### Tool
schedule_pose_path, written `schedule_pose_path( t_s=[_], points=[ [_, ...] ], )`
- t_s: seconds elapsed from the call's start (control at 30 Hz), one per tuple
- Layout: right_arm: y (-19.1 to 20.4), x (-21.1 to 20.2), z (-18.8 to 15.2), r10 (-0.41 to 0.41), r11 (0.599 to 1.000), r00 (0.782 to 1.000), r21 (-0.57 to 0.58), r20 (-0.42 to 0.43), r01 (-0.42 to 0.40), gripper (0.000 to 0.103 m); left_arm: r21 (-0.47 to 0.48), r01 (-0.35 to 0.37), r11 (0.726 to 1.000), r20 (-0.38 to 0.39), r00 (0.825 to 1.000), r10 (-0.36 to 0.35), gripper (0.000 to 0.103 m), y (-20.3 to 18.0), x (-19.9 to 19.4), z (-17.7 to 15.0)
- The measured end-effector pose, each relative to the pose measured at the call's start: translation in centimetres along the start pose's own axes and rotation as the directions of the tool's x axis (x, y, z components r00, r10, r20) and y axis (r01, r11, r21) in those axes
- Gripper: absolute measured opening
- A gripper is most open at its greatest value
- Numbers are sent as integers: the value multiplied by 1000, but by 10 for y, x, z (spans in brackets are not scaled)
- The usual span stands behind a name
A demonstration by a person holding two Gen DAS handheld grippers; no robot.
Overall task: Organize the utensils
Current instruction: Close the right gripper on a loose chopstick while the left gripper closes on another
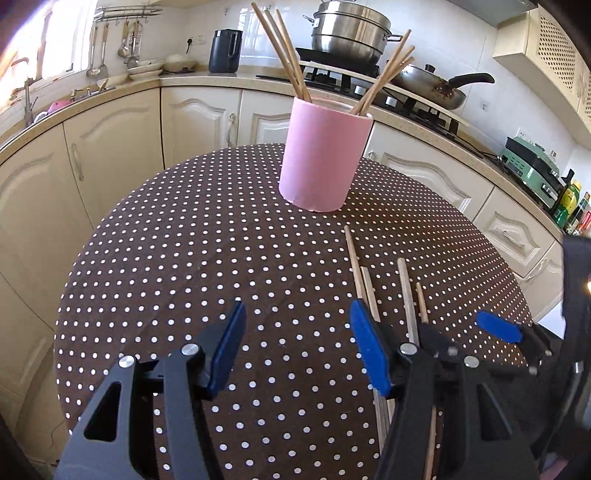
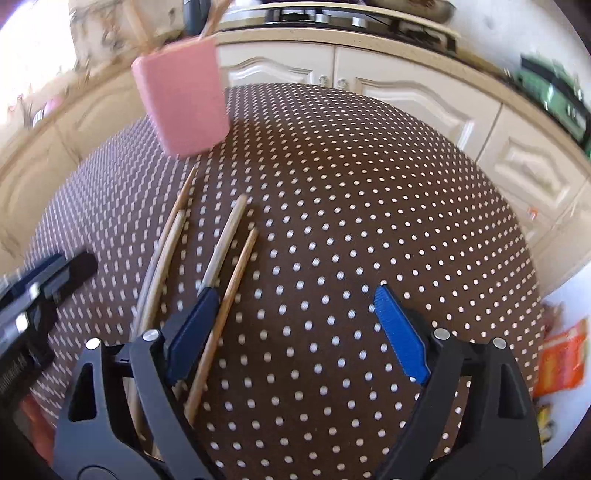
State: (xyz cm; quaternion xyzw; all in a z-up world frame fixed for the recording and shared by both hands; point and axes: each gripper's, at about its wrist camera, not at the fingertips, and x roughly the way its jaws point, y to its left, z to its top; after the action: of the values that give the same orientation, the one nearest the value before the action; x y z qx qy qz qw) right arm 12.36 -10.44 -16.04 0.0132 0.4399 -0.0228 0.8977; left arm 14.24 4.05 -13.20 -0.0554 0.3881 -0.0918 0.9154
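Observation:
A pink cup (image 1: 320,155) stands at the far side of the dotted round table (image 1: 184,266) and holds several wooden chopsticks (image 1: 288,59). Several more chopsticks (image 1: 406,291) lie flat on the table at the right. My left gripper (image 1: 295,325) is open and empty, just left of them. My right gripper (image 1: 454,325) enters from the right over the chopsticks. In the right wrist view the right gripper (image 2: 295,295) is open and empty, with the loose chopsticks (image 2: 229,236) under and beside its left finger. The pink cup (image 2: 181,96) stands beyond, blurred.
Cream cabinets (image 1: 110,147) and a counter ring the table. A stove with a steel pot (image 1: 351,33) and a frying pan (image 1: 432,85) is behind the cup. Orange packets (image 2: 561,358) lie on the floor at the right.

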Motion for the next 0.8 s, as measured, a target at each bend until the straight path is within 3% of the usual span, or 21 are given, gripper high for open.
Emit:
schedule_pose_path(
  t_s=[0.03, 0.13, 0.2, 0.47, 0.8],
  points=[
    [1, -3, -3, 14, 1000, 1000, 0, 8, -14, 73, 4, 1, 1000, -1, 1000, -1, 59, -2, 1, 1],
    [6, -10, -8, 49, 998, 998, -26, 31, -49, 21, 10, 9, 1000, -19, 1000, -9, 59, -3, 4, 0],
    [3, -11, -9, 76, 997, 997, -16, 34, -75, 14, 14, 18, 1000, -32, 999, -18, 59, -4, 7, 0],
    [-17, -11, 1, 174, 983, 984, 63, 28, -175, 8, 99, 22, 995, -70, 997, -15, 59, -26, 17, 1],
    [-35, -10, 4, 240, 965, 970, 104, 29, -242, 8, 184, -88, 979, -98, 989, 108, 59, -48, 38, 11]
  ],
)
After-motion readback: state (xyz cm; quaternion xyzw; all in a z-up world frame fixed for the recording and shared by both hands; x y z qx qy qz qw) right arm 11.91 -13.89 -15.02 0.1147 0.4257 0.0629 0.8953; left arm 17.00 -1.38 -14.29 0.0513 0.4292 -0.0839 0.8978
